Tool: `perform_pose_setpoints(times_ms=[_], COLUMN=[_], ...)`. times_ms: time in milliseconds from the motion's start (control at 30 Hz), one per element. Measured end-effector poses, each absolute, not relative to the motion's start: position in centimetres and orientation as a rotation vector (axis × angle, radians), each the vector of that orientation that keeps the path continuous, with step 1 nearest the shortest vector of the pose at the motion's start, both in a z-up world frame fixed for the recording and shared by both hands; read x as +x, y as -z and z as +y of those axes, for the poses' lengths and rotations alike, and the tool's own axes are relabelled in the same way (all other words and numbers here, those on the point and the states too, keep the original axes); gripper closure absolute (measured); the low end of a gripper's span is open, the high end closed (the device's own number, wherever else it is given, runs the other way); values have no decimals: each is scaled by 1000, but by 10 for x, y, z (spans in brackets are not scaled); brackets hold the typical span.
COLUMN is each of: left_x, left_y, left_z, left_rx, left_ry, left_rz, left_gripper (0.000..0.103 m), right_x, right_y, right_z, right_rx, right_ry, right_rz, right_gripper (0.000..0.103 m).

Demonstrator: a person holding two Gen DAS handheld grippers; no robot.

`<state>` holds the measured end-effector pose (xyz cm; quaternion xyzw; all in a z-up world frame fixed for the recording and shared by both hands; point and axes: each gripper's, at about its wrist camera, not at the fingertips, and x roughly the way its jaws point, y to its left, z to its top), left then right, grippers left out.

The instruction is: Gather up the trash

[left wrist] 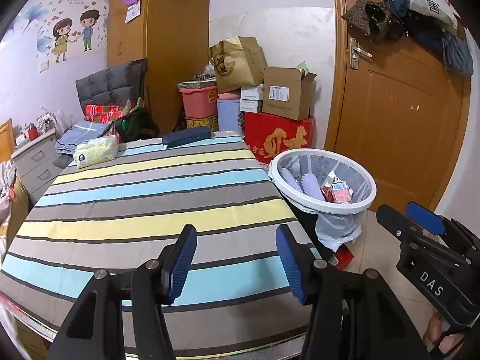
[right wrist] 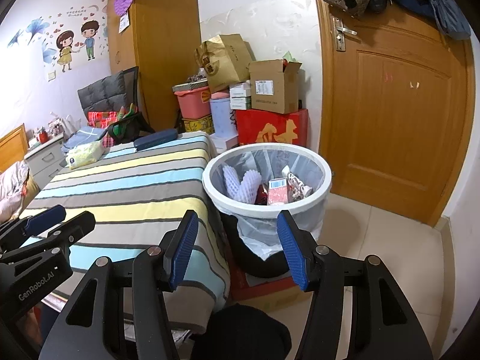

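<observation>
While both my left tongs (left wrist: 236,265) and right tongs (right wrist: 237,250) gape empty over the striped bench (left wrist: 144,198), collected trash (right wrist: 277,193) sits in the lined bin (right wrist: 267,210) just beside it; risk: mistaking tissue pack (left wrist: 96,151) for litter.

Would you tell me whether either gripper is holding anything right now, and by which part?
Nothing is held. The left gripper is open over the striped table cover, and the right gripper is open and empty before the trash bin.
</observation>
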<state>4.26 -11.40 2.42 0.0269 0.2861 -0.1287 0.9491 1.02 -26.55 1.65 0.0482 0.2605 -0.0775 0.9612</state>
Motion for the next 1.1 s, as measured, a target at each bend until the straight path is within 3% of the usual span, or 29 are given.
perform_pose_setpoints(times_ms=[1100], left_x=[39], left_y=[-28], left_z=[-105], left_rx=[37], left_ry=[250], left_rz=[573], left_gripper=[48], right_x=[6], right_y=[-21], right_z=[-260], right_rx=[89], right_ry=[151], right_rz=[520], right_gripper=[47])
